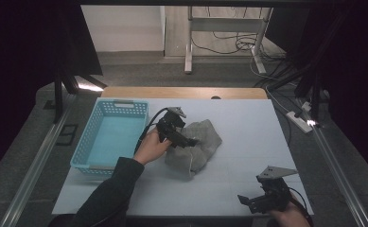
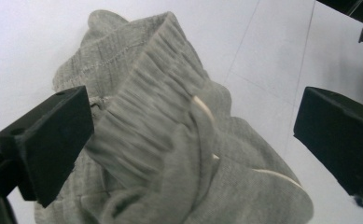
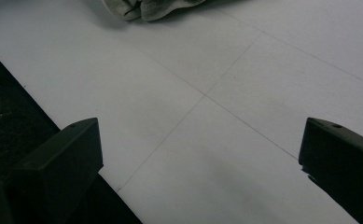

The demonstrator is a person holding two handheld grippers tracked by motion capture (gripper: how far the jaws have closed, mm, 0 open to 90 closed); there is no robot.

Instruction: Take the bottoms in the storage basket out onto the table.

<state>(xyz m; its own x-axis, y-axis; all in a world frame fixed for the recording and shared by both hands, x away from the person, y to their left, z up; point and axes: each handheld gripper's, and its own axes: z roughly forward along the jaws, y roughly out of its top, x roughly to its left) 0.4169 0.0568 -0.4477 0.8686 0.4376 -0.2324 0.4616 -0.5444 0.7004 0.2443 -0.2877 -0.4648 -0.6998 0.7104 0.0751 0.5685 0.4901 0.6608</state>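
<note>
The jaws of the left gripper (image 1: 191,141) stand wide apart over the grey garment (image 1: 197,146), one on each side of its ribbed waistband (image 2: 146,107), closed on nothing. The garment lies crumpled near the middle of the white worktop (image 1: 248,127), just right of the blue basket (image 1: 107,137), which sits at the worktop's left edge. In the left gripper view a pale drawstring (image 2: 202,106) crosses the folds below the waistband. The right gripper (image 1: 249,202) is held low at the near right corner of the worktop, well apart from the garment, its jaws also spread wide with bare worktop between them. The person's left hand (image 1: 151,146) grips the left gripper beside the basket.
</note>
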